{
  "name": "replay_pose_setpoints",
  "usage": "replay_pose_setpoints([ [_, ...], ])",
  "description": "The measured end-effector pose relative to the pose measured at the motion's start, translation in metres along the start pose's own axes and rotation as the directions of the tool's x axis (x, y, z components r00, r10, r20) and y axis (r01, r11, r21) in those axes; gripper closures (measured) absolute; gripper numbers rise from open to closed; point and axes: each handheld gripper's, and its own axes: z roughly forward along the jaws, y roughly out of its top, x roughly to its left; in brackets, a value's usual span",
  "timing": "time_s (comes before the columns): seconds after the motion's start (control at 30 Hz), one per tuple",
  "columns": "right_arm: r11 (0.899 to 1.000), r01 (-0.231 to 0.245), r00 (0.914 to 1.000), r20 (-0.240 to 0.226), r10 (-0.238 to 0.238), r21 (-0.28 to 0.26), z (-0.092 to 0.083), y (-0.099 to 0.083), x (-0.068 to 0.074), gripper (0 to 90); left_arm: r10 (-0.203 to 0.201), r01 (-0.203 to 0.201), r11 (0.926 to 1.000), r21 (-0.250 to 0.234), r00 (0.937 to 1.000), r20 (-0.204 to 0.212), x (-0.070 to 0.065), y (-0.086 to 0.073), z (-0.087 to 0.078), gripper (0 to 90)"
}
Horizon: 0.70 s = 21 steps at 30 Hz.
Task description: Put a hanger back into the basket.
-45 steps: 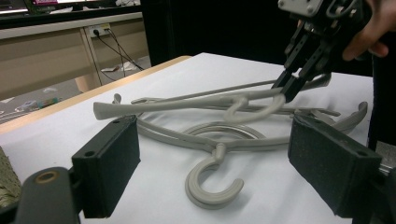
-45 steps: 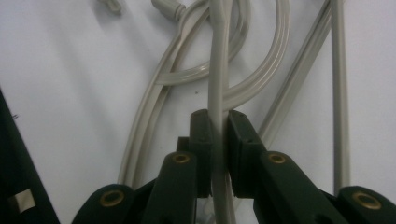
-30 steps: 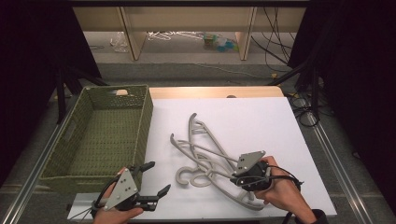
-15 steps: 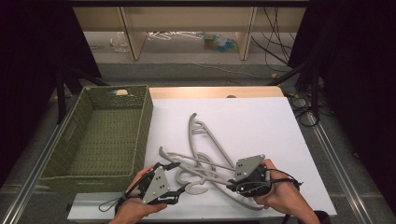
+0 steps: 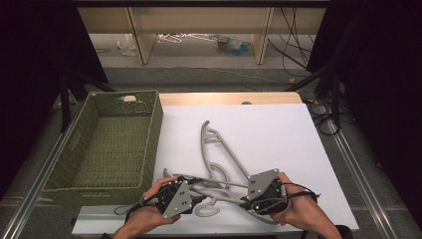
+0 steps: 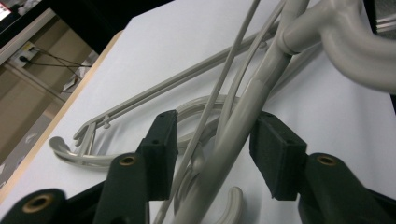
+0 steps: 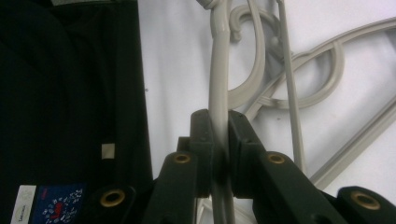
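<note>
Right gripper [image 7: 219,154]: my jaws are clamped on one arm of the top hanger [image 7: 219,84].
Left gripper [image 6: 212,154]: my jaws stand wide, straddling the hanger's other arm without pinching it.
Hangers [image 5: 219,164]: tangled pile at the near edge of the white board [image 5: 278,129], beside the basket [image 5: 107,184].
Doing it well: I'd centre the thick arm between my left pads, leave out the thin rod, then close.
</note>
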Motion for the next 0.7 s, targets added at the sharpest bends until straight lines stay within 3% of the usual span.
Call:
replay_pose_setpoints([
  [0.03,1.0,0.0,1.0,-0.003,0.0,0.001,0.0,0.0,0.0,82.7,0.008,-0.008,1.0,0.004,0.9999,0.006,-0.001,0.0,0.001,63.4],
  [0.07,1.0,0.007,1.0,-0.005,-0.007,-0.001,0.0,0.0,0.0,82.6,0.035,-0.036,0.999,0.026,0.9989,0.03,-0.002,0.001,0.002,66.6],
  [0.1,1.0,0.007,1.0,-0.005,-0.007,-0.001,0.0,0.0,0.0,82.6,0.035,-0.036,0.999,0.026,0.9989,0.03,-0.002,0.001,0.002,68.0],
  [0.2,1.0,0.014,0.9998,-0.012,-0.014,0.002,0.0,-0.001,0.0,82.6,0.105,-0.107,0.9932,0.047,0.9936,0.042,0.0,0.005,0.001,70.1],
  [0.23,1.0,0.02,0.9997,-0.011,-0.02,-0.005,-0.001,-0.001,-0.002,82.4,0.148,-0.151,0.9867,0.061,0.9881,0.043,0.001,0.009,-0.001,71.8],
  [0.37,0.999,0.03,0.9995,-0.012,-0.03,-0.02,-0.002,-0.003,-0.004,81.8,0.17,-0.173,0.9829,0.062,0.984,0.053,0.002,0.015,-0.002,73.1],
  [0.43,0.999,0.02,0.9998,-0.004,-0.021,-0.033,-0.004,-0.003,-0.006,80.8,0.204,-0.208,0.9749,0.079,0.9775,0.053,0.004,0.02,-0.005,74.6],
  [0.53,0.999,0.013,0.9998,0.013,-0.013,-0.05,-0.007,-0.005,-0.008,78.9,0.215,-0.22,0.9722,0.081,0.9747,0.06,0.004,0.025,-0.007,76.7],
  [0.6,0.998,0.011,0.9993,0.035,-0.009,-0.056,-0.008,-0.005,-0.009,77.9,0.257,-0.261,0.9601,0.1,0.9649,0.052,0.005,0.029,-0.009,77.9],
  [0.67,0.997,-0.003,0.998,0.063,0.007,-0.071,-0.008,-0.005,-0.011,75.9,0.269,-0.271,0.9576,0.096,0.9623,0.043,0.006,0.031,-0.011,78.5],
  [0.7,0.997,-0.007,0.997,0.076,0.013,-0.078,-0.008,-0.006,-0.012,75.1,0.257,-0.26,0.9608,0.096,0.9654,0.043,0.008,0.032,-0.011,78.6],
])
